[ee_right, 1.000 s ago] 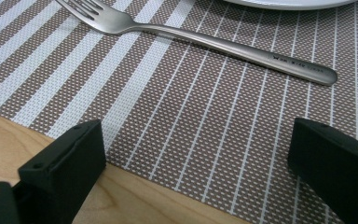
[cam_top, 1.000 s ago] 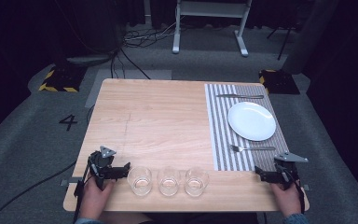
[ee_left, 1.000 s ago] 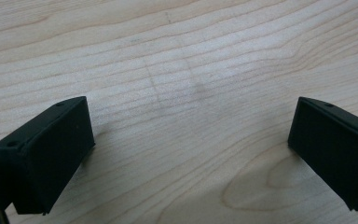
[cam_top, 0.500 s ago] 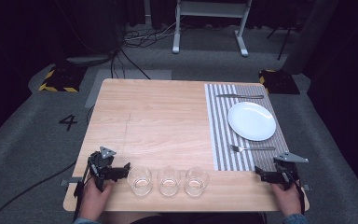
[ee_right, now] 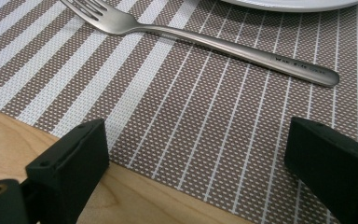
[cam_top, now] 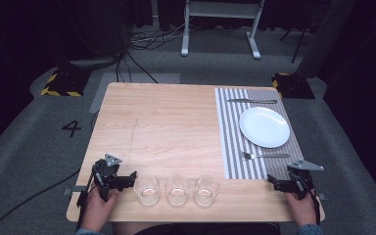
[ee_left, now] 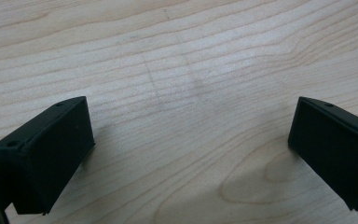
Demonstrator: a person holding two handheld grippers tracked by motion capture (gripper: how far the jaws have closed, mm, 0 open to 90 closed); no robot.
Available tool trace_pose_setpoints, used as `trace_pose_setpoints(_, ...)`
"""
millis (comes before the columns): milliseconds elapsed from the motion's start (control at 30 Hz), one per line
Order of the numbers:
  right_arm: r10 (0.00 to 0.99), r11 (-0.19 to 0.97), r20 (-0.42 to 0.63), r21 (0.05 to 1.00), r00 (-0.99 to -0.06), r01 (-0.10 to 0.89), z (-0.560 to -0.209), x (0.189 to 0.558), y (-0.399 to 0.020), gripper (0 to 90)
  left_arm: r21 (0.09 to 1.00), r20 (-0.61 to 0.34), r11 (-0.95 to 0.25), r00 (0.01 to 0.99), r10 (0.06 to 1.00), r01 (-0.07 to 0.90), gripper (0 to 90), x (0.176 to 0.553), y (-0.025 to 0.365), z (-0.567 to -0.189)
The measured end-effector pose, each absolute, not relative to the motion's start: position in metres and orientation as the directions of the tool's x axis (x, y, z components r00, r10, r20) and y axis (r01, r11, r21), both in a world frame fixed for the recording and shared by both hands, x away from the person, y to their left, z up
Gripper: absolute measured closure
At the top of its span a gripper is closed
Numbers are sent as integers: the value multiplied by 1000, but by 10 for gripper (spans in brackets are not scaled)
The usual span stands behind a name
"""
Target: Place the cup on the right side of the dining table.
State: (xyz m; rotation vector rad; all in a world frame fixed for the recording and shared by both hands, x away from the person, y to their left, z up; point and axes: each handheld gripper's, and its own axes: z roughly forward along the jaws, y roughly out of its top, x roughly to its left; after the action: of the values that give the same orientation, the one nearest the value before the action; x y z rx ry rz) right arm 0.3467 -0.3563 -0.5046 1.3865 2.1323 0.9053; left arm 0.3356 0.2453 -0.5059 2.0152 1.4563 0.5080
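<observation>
High view puts both my tools at the near edge of the table (cam_top: 166, 117). My left gripper (cam_top: 127, 179) rests at the near left, just beside the leftmost glass (cam_top: 147, 189) of three in a row, with the middle glass (cam_top: 177, 190) and the right glass (cam_top: 206, 189) next along the edge. In the left gripper view the jaws stand wide apart over bare wood with nothing between them. My right gripper (cam_top: 274, 183) sits at the near right corner; in the right gripper view its jaws are likewise spread, straddling the near edge of the striped placemat (ee_right: 205, 140).

Just beyond lies the fork (ee_right: 205, 39), flat on the mat, tines to the view's left, handle to the right. I judge it light, rigid and slick, lying so low that a pinch across the slim handle would need the jaws to come down right onto the mat; the weave should give some grip against sliding. The glasses I take to be light, hard, smooth and breakable, so a grip across the wall, low and gentle, seems safest.

Farther on, the white plate (cam_top: 264, 127) sits mid-mat, and a knife (cam_top: 251, 101) lies at the far end.
</observation>
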Motion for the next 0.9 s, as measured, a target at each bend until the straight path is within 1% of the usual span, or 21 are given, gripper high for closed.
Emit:
trace_pose_setpoints(233, 913, 286, -8, 725, -408, 627, -504, 347, -357, 65, 661, -36, -226, 331, 943, 716, 2, 336, 246, -506)
trace_pose_setpoints(367, 909, 236, 51, 756, -414, 610, -502, 344, -363, 57, 661, -36, -226, 331, 943, 716, 2, 336, 246, -506)
trace_pose_setpoints(500, 902, 178, 113, 782, -417, 598, -496, 341, -369, 24, 661, -36, -226, 331, 943, 716, 2, 336, 246, -506)
trace_pose_setpoints(567, 900, 175, 107, 799, -423, 575, -489, 337, -369, 19, 661, -36, -226, 331, 943, 716, 2, 336, 246, -506)
trace_pose_setpoints(633, 897, 200, 71, 816, -437, 542, -480, 331, -366, 0, 660, -37, -226, 331, 943, 716, 2, 336, 246, -506)
trace_pose_setpoints(700, 897, 204, 50, 835, -439, 511, -472, 326, -363, 0, 661, -36, -226, 331, 943, 716, 2, 336, 246, -506)
trace_pose_setpoints(767, 891, 184, 50, 868, -451, 460, -463, 320, -360, 0, 661, -37, -226, 331, 943, 716, 2, 336, 246, -506)
trace_pose_setpoints(900, 878, 179, 47, 891, -477, 417, -449, 314, -353, 0, 661, -37, -226, 331, 943, 716, 2, 336, 246, -506)
